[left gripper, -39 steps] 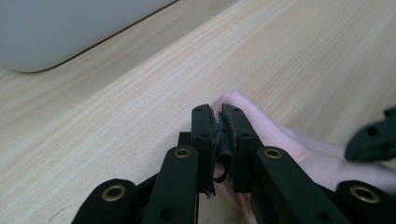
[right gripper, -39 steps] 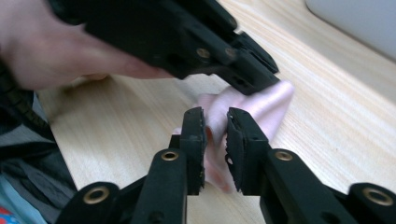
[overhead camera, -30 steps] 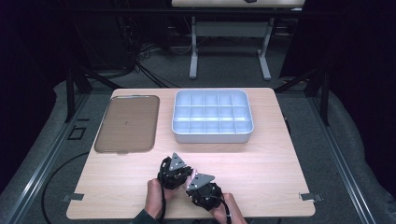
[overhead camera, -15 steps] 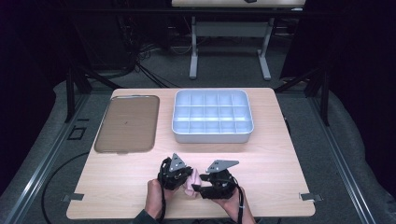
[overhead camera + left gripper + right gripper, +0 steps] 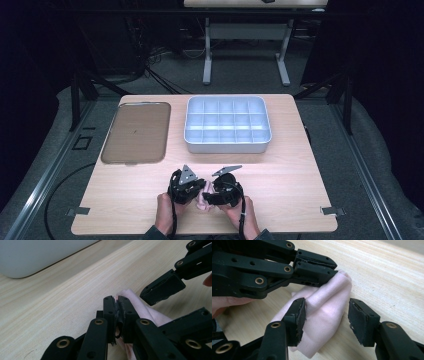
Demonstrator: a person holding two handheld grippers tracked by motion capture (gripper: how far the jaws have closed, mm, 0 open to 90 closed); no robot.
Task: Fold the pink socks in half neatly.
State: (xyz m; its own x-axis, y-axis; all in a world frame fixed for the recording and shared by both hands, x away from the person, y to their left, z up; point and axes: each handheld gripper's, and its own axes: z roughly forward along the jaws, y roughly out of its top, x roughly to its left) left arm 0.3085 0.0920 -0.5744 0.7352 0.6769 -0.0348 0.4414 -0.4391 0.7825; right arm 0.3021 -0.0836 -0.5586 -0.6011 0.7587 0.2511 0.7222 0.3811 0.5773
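A small pale pink cloth [image 5: 202,201] lies folded on the wooden table [image 5: 300,190] near its front edge, between my two grippers. My left gripper [image 5: 117,298] is shut on one edge of the cloth [image 5: 142,308], which bulges out past the pads. My right gripper [image 5: 327,315] faces it from the right, and its jaws have just been opening. They stand apart on either side of the cloth [image 5: 324,305] without pressing it. The left gripper's tips [image 5: 332,266] pinch the cloth's far corner in the right gripper view. A hand holds each gripper.
A white tray [image 5: 227,146] divided into several compartments stands at the back middle of the table. A flat brown tray [image 5: 135,132] lies to its left. Bare wood stretches to the right of my hands.
My right gripper has slid to the right, away from the left one, and its jaws have come apart. The pink cloth now shows between the two grippers. The left gripper has stayed put.
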